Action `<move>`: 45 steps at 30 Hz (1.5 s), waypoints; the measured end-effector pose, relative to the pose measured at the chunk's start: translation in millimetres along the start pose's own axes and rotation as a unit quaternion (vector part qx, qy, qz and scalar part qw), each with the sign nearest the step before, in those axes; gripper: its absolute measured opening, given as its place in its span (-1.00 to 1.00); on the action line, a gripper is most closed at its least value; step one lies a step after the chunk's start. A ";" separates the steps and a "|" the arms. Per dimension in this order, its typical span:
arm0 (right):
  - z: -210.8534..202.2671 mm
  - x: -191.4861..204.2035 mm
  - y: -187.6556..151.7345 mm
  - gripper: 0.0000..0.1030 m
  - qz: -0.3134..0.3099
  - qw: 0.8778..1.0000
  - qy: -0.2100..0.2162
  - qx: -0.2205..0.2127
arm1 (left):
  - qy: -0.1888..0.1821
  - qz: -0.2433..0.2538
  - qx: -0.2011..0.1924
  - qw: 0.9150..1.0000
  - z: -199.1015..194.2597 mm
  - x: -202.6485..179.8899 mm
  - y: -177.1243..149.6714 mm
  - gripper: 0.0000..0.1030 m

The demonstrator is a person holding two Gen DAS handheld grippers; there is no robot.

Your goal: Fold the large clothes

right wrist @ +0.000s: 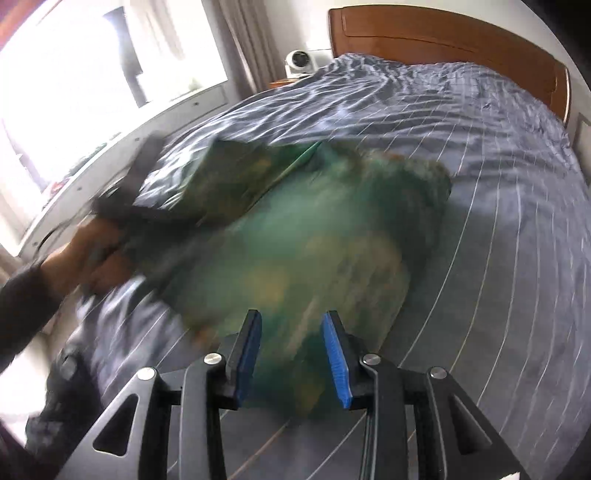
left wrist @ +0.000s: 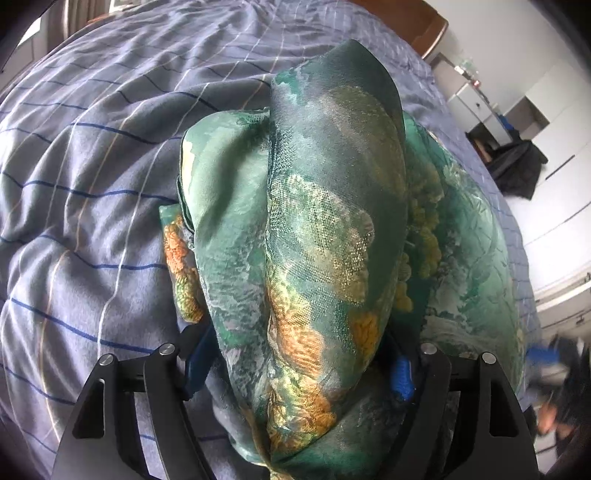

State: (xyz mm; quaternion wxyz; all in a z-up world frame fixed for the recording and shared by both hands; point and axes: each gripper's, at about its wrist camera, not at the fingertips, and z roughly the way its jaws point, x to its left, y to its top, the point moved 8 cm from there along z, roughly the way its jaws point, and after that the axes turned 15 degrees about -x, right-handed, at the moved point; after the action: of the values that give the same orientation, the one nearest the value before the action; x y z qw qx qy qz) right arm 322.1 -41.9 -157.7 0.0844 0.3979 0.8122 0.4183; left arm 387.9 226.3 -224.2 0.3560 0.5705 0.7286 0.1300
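Note:
A large green garment (left wrist: 325, 229) with gold and orange patterns lies bunched on the bed. In the left wrist view a thick fold of it passes between the blue pads of my left gripper (left wrist: 295, 373), which is closed on it and lifts it. In the right wrist view the garment (right wrist: 295, 236) is motion-blurred. My right gripper (right wrist: 291, 350) has its blue pads apart, with a hanging part of the cloth between them; the pads do not press it. The left gripper and the hand holding it (right wrist: 92, 251) show blurred at the left.
The bed is covered by a grey-blue checked duvet (left wrist: 92, 166) with a wooden headboard (right wrist: 443, 33) at the far end. A window and sill (right wrist: 110, 74) lie left. A white cabinet (left wrist: 476, 107) and dark clothes on the floor (left wrist: 517, 170) stand right of the bed.

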 end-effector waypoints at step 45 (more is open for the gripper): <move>-89.0 -16.2 -49.1 0.29 0.042 0.981 -0.173 -0.077 | 0.172 0.157 -0.140 0.962 -116.9 -50.2 26.4 0.99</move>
State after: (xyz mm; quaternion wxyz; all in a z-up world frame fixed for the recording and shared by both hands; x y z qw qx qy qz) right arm 262.8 -124.5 -140.9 0.2363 0.4899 0.7336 0.4074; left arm 334.3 213.6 -106.6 0.2766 0.5911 0.6549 0.3812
